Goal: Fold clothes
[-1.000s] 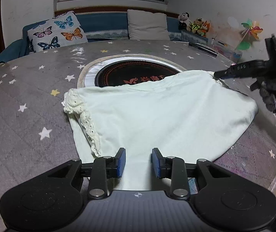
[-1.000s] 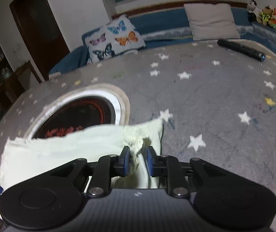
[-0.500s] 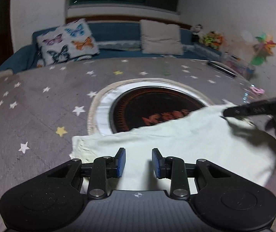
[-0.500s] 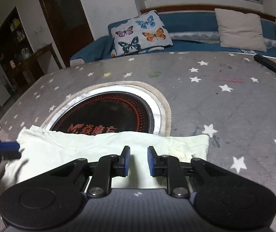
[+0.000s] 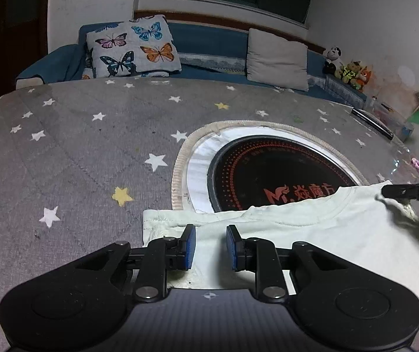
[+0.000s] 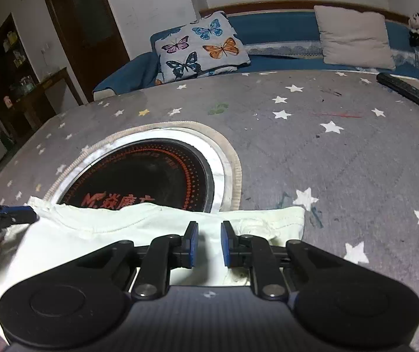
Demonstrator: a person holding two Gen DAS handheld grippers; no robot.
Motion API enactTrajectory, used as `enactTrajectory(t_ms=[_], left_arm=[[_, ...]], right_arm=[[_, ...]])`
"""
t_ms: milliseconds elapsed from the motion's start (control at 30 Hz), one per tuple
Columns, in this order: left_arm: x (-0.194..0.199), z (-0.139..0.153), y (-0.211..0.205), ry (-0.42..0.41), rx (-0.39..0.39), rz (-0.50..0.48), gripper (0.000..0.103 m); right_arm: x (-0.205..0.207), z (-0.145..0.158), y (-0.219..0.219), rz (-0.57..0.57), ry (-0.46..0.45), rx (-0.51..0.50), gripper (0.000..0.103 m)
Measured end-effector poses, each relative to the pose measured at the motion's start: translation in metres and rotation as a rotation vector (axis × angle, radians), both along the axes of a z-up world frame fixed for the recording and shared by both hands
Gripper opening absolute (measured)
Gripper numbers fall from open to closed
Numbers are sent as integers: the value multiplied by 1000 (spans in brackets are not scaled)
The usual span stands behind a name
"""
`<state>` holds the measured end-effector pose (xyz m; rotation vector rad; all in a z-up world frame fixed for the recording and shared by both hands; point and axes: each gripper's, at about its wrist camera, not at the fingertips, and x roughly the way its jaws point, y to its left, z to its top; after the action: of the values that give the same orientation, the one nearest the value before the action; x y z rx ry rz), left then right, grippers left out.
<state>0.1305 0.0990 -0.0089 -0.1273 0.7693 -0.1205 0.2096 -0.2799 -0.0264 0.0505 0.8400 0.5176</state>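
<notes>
A pale green cotton shirt (image 5: pixel 312 234), a second ago spread wide with its lace hem showing, now lies as a narrower band, long axis side to side, neckline toward the round black hotplate (image 5: pixel 277 173) on the star-quilted tabletop (image 5: pixel 77 152). Left tool (image 5: pixel 209 245) and right tool (image 6: pixel 208 242) are narrowing, cloth under their blue pads, no grip visible.

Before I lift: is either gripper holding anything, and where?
Nothing yet. The left gripper and right gripper straddle the shirt at its shoulder edges, jaws closing, pads not pressing.
</notes>
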Motion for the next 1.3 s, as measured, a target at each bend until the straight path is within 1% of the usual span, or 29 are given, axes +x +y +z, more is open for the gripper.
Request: enactTrajectory(t_ms=[67,100,167,333,500,600,667,700,767,800,833,867,933,1000,1067,1133,1200,1233,1300], left_arm=[[-5,4,-2,-13,4,-1,29],[-8,6,-3,-20,5,-2,30],[-17,11,-7,-36,11,-11,31],[-46,16,-25,-58,4,-66,33],[-75,12,-45,-62,47,-127,34],[-84,4,-49,-50,72,-137,34],[-85,-2,-45,-30,74,-119,34],[-86,-3,-43,-25,69,-111,34],[-89,-2,-40,-28,60,-102,34],[-91,0,-40,-33,59,-99,34],[-93,2,-40,-40,57,-97,37],[-96,4,-40,-48,52,-94,40],[-100,5,-40,-55,40,-90,40],[-102,3,-41,-51,37,-87,40],[-103,0,-39,-37,33,-79,40],[-107,-2,-36,-32,26,-69,40],[-111,1,-32,-40,19,-55,40],[-113,2,-30,-44,15,-44,40],[-115,2,-26,-45,6,-22,40]], right_arm=[[-3,8,-7,-5,-10,9,17],[-6,13,-10,-4,-22,7,19],[-13,23,-18,-3,-37,3,19],[-45,40,-32,31,-50,-2,19],[-88,37,-31,111,-46,-14,19],[-106,24,-35,111,-54,-66,19],[-108,12,-41,75,-42,-100,19],[-107,7,-46,53,-26,-97,23],[-105,5,-56,20,1,-59,25],[-106,9,-58,10,-4,-44,25],[-108,13,-60,0,-10,-28,25],[-110,17,-60,-1,-28,-21,25],[-117,26,-58,11,-72,-17,25],[-120,28,-52,41,-93,-10,25],[-120,23,-45,63,-87,-15,25],[-116,11,-43,56,-58,-40,25],[-112,4,-45,31,-30,-44,25],[-110,3,-47,24,-20,-36,25],[-111,10,-47,24,-29,-31,25]])
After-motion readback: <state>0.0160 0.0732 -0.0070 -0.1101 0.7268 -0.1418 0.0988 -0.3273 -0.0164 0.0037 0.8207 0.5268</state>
